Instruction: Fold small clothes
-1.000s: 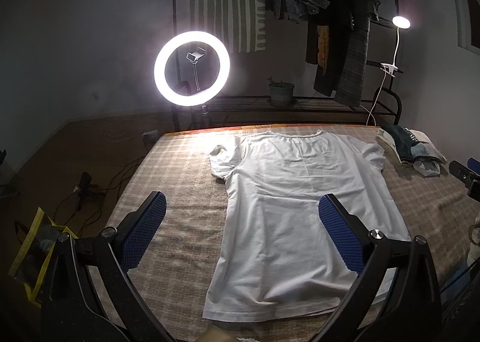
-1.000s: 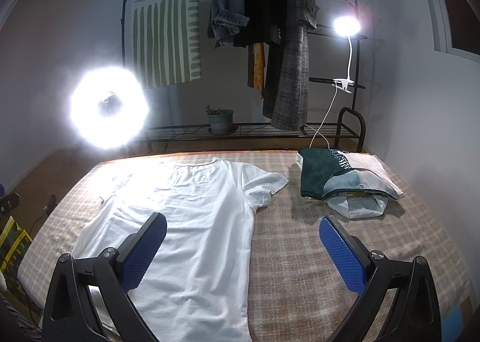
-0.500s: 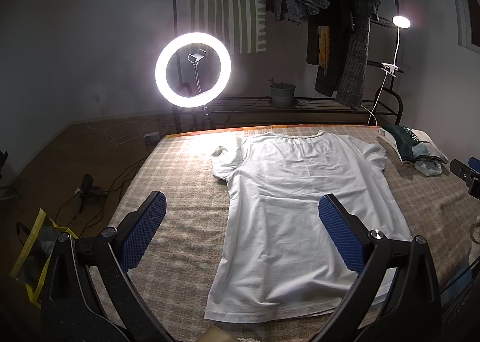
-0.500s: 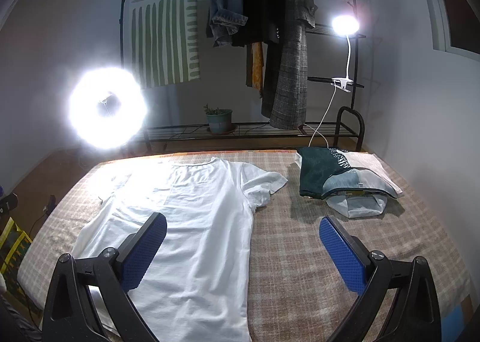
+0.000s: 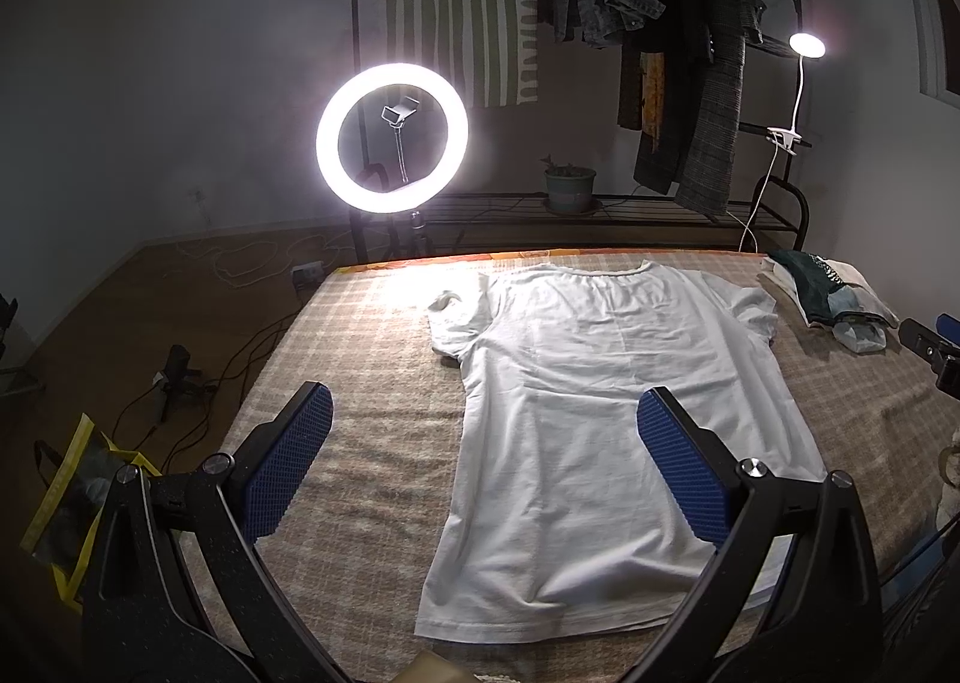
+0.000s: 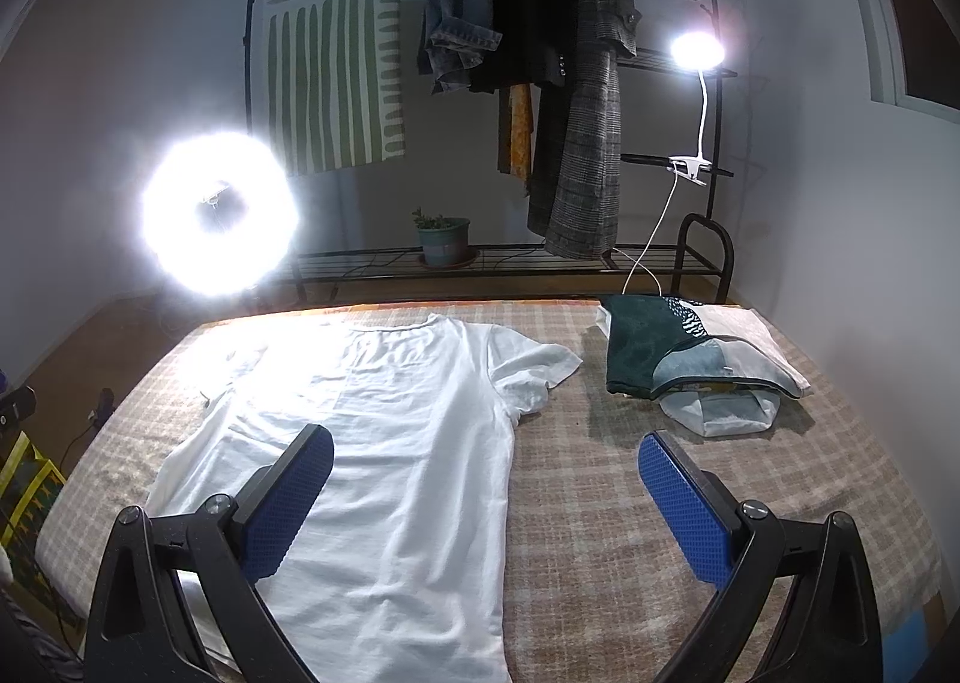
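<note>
A white T-shirt (image 5: 606, 383) lies flat on the checked bed cover (image 5: 372, 359), collar at the far edge, hem near me. It also shows in the right wrist view (image 6: 408, 443). My left gripper (image 5: 483, 413) is open and empty, held above the shirt's near left side. My right gripper (image 6: 486, 455) is open and empty, held above the shirt's right edge. Its tip shows at the right edge of the left wrist view (image 5: 927, 341).
A pile of folded clothes (image 6: 690, 359) lies at the far right of the bed. A bright ring light (image 5: 391, 138) and a clothes rack (image 6: 540, 83) with a clip lamp (image 6: 696, 50) stand behind the bed. A yellow bag (image 5: 66, 503) and cables lie on the floor at left.
Both grippers have shifted only slightly; the view has drifted a little. The shirt has not moved.
</note>
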Demonstrator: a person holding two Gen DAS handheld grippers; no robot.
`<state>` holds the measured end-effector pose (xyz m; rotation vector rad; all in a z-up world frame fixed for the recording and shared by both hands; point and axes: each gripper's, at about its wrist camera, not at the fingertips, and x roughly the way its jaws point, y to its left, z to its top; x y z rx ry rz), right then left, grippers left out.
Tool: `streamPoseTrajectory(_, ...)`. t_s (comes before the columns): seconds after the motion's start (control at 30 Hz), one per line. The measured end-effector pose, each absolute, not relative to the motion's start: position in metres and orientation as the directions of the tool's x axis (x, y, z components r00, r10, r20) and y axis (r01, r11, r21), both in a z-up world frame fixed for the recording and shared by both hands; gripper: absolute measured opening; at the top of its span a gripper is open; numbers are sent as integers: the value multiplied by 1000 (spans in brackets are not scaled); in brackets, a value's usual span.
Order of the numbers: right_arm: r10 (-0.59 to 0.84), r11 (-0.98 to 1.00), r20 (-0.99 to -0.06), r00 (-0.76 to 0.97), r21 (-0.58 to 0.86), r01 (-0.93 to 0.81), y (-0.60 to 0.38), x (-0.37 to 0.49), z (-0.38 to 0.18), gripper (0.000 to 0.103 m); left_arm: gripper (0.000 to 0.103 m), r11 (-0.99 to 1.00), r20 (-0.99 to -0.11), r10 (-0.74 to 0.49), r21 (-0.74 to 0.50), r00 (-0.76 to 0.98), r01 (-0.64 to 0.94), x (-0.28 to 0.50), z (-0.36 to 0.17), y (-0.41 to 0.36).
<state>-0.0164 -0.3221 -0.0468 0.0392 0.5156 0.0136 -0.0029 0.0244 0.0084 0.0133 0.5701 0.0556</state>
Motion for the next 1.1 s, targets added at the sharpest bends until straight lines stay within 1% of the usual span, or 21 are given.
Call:
streamPoseTrajectory(0.27, 34, 999, -497, 867, 42, -15, -314, -13, -46, 103, 103, 998, -543, 65, 29, 837, -59, -2, 7, 35)
streamPoseTrajectory(0.57, 51, 999, -498, 866, 41, -36, -307, -8, -46, 103, 103, 996, -550, 86, 39, 831, -78, -6, -1, 30)
streamPoseTrajectory(0.73, 79, 997, -503, 861, 47, -64, -300, 1, -46, 103, 103, 995, -549, 92, 22, 831, -95, -8, -9, 37)
streamPoseTrajectory(0.77, 83, 997, -504, 860, 45, -70, -298, 3, -46, 103, 102, 995, -553, 93, 15, 828, -101, -9, -12, 40)
streamPoseTrajectory(0.8, 95, 995, -508, 856, 40, -86, -294, 8, -44, 103, 98, 994, -562, 95, 9, 822, -109, -9, -16, 43)
streamPoseTrajectory(0.87, 115, 993, -514, 850, 34, -113, -288, 13, -43, 102, 92, 992, -588, 95, -10, 803, -125, -9, -26, 49)
streamPoseTrajectory(0.97, 168, 985, -529, 832, 47, -168, -277, 29, -39, 95, 84, 986, -632, 89, -53, 769, -158, -10, -44, 60)
streamPoseTrajectory(1.07, 236, 970, -548, 802, 86, -227, -261, 49, -33, 90, 79, 973, -692, 47, -131, 721, -188, -13, -69, 74)
streamPoseTrajectory(1.1, 265, 962, -555, 789, 95, -256, -253, 58, -31, 88, 76, 966, -712, 28, -162, 702, -203, -15, -79, 78)
